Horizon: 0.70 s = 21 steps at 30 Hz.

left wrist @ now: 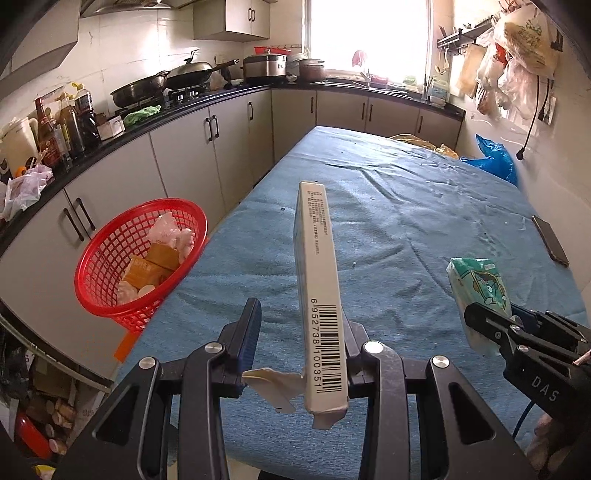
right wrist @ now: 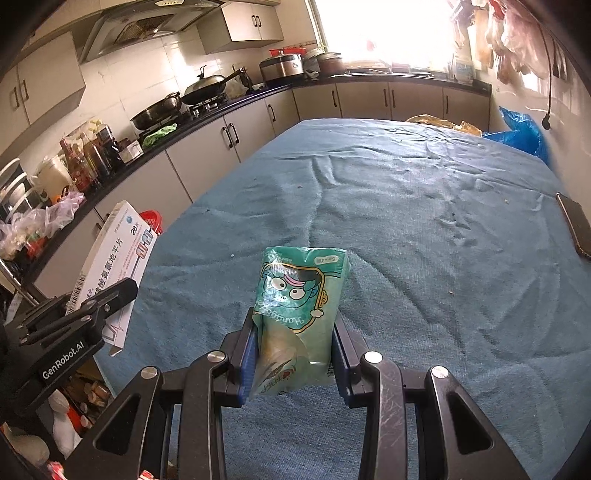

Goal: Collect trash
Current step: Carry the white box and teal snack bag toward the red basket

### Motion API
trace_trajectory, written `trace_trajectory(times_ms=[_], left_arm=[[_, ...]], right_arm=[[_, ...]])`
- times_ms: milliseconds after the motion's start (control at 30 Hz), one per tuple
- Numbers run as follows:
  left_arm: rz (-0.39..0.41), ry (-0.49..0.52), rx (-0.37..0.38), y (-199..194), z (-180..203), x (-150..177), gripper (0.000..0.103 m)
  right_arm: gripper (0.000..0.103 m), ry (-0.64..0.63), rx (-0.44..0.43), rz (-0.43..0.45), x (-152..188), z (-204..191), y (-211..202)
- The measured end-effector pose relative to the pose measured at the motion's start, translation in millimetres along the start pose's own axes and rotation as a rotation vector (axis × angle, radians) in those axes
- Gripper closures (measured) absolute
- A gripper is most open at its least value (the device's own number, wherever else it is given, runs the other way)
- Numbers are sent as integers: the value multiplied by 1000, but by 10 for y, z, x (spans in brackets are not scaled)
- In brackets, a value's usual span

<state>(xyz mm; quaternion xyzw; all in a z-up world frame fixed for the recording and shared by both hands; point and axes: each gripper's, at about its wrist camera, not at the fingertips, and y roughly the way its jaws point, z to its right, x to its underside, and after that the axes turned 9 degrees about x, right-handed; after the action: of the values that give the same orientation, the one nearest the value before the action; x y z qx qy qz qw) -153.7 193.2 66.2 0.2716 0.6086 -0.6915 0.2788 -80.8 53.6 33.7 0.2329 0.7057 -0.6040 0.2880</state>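
The blue-covered table (left wrist: 424, 206) is seen by both wrist cameras, tilted downward, close, facing the window (right wrist: 380, 29).

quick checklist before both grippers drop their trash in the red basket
1. Left gripper holds the medicine box: cannot tell, only one finger clearly touches it.
2. Right gripper shut on the green tissue pack: ok.
3. Red basket in view, at the table's left edge: ok.
4. Basket has room: ok, partly filled.
5. Basket sits firmly: not ok, it overhangs the edge, tilted.
6. Phone clear of the path: ok, far right.
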Motion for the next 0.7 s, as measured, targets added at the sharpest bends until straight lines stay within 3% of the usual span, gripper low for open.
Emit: trace_trajectory(times_ms=[700], left_arm=[[-3, 2, 1, 18, 15, -1, 68]], right_arm=[[65, -24, 10, 3, 36, -133, -13]])
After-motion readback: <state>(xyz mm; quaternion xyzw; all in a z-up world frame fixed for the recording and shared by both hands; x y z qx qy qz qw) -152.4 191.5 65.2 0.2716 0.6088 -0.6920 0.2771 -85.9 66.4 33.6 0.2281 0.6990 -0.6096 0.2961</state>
